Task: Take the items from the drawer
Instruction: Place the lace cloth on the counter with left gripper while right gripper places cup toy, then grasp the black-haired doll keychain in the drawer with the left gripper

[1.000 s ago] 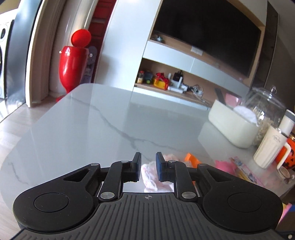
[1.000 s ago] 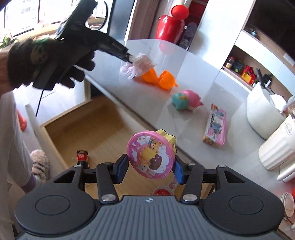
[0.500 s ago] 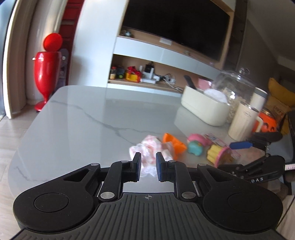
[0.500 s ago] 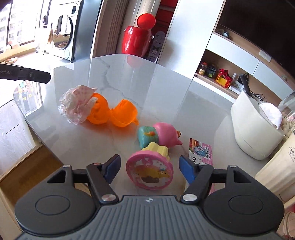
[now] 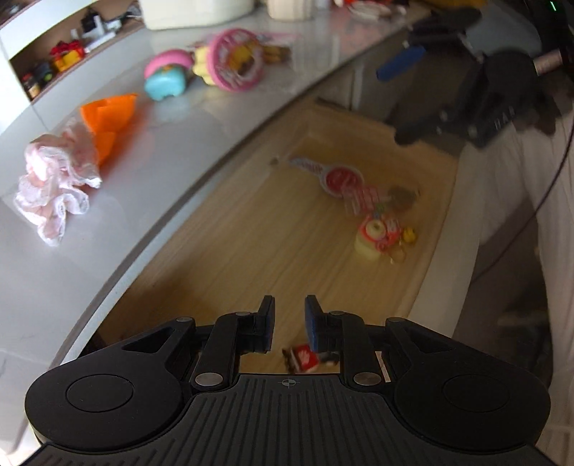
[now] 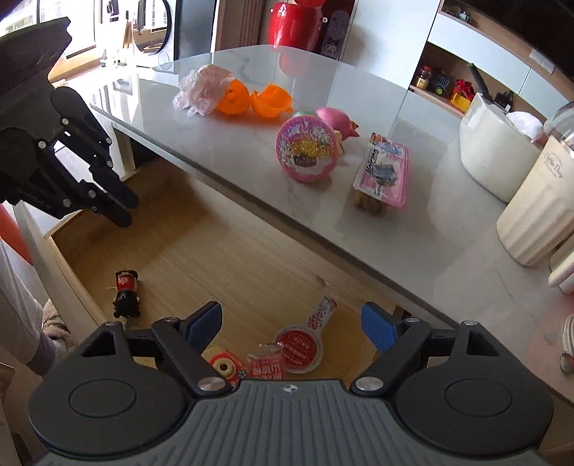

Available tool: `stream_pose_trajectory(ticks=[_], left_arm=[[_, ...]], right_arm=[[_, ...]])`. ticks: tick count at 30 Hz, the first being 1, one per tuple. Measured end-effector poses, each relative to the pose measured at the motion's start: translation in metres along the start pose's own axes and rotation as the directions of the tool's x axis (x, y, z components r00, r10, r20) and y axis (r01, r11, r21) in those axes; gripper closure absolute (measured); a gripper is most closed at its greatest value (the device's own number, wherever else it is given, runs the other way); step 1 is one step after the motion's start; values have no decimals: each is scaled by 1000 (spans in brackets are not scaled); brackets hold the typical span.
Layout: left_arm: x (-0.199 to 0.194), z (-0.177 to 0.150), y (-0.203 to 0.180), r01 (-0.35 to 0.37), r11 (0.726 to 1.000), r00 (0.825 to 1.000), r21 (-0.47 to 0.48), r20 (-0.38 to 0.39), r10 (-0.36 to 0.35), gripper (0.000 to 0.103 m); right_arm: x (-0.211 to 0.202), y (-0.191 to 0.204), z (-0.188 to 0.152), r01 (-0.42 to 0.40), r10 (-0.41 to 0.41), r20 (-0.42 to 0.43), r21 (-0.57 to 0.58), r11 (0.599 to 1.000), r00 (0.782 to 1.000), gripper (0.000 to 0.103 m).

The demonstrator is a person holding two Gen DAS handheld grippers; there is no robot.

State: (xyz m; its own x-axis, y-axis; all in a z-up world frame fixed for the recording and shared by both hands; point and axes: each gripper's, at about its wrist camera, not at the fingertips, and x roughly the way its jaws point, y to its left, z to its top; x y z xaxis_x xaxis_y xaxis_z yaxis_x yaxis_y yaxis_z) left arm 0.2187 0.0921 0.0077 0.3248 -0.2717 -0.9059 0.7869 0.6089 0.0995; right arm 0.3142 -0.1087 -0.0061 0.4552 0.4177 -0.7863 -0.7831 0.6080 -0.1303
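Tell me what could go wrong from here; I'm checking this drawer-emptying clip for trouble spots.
1. Both grippers, the left gripper and the right gripper, hang empty over one open drawer, jaws opening; they could collide.
2. The small figurine lies near the drawer's front wall, so a finger might strike the wall.
3. The flat red packets overlap; a pinch may lift two or slip.

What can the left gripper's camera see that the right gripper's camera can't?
Only the left wrist view shows the small yellow toy lying in the wooden drawer. Only the right wrist view shows the red vase and the cream ribbed cup. Both show the round pink glitter toy, the orange plastic shell and the frilly pink cloth on the grey marble table.
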Motion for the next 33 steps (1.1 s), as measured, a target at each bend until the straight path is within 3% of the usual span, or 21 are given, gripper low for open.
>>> stream_pose_trajectory(ticks=[2,4,6,10,15,20,22,24,27,30,33], left_arm=[[12,-3,-12,-31,983,994,179,-94,48,80],[24,-7,-22,-14,940,984,340,-161,73,80],[34,-5,-27,36,896,977,443,-204,61,83],[53,5,-29,161,824,973,543,-226,-41,82],[80,14,-33,285,771,938,570,-332,-102,84],[98,19,-33,358,759,903,544,-408,-133,84],[105,17,-36,342,753,906,562,-410,-106,76],[113,15,-40,272,754,928,598,-369,-43,70],[116,19,-38,80,783,967,617,-237,87,73],[107,27,-22,135,860,970,492,-242,-14,71],[103,29,-11,83,903,978,422,-211,8,72]], right_arm=[[9,-9,-5,-22,23,-7,67,997,1000,18],[19,-17,-6,-27,31,-38,112,993,999,18],[18,-22,-5,-23,27,-31,126,992,999,18],[18,-37,-2,-74,82,-30,211,975,996,18],[17,-41,-5,-75,86,-37,237,969,996,17],[20,-43,-10,-68,88,-73,244,967,993,16],[24,-43,-11,-60,85,-91,245,968,992,16],[24,-44,-12,-55,81,-97,245,968,992,16],[21,-44,-12,-43,67,-89,248,968,994,16],[20,-48,-12,-34,58,-84,266,963,995,15],[19,-50,-12,-19,45,-86,279,960,995,15]])
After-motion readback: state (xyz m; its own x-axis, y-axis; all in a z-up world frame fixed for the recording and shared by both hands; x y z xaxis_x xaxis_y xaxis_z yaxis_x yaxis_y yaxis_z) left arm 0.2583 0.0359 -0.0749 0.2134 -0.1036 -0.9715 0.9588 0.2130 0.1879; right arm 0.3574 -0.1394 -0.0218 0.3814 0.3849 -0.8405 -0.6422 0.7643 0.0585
